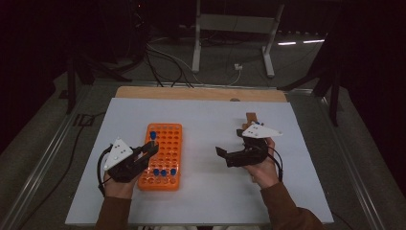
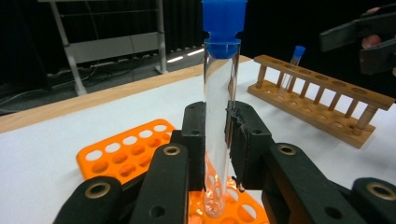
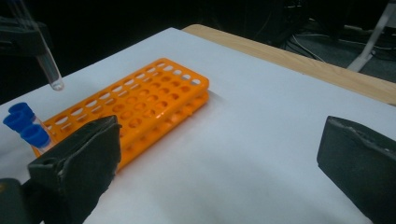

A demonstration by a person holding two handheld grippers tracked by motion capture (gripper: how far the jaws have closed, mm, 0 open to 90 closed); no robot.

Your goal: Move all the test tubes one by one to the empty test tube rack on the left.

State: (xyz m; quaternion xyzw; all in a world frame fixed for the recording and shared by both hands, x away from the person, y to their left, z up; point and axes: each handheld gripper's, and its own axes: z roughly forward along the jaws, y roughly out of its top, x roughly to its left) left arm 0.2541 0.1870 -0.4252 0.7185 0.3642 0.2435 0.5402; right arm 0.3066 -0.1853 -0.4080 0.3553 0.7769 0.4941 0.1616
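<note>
A clear test tube with a blue cap stands upright between the jaws of my left gripper, which is shut on its middle. The tube's round bottom hangs just above the orange tube rack. From above, the left gripper holds the tube over the orange rack's left side. Three blue-capped tubes stand in that rack's near row. My right gripper is open at mid-table with nothing between its jaws. In the right gripper view the gripper faces the orange rack.
A wooden tube rack with one blue-capped tube lies on the white mat beyond the right gripper. The mat covers the table, and a bare wooden strip runs along its far edge.
</note>
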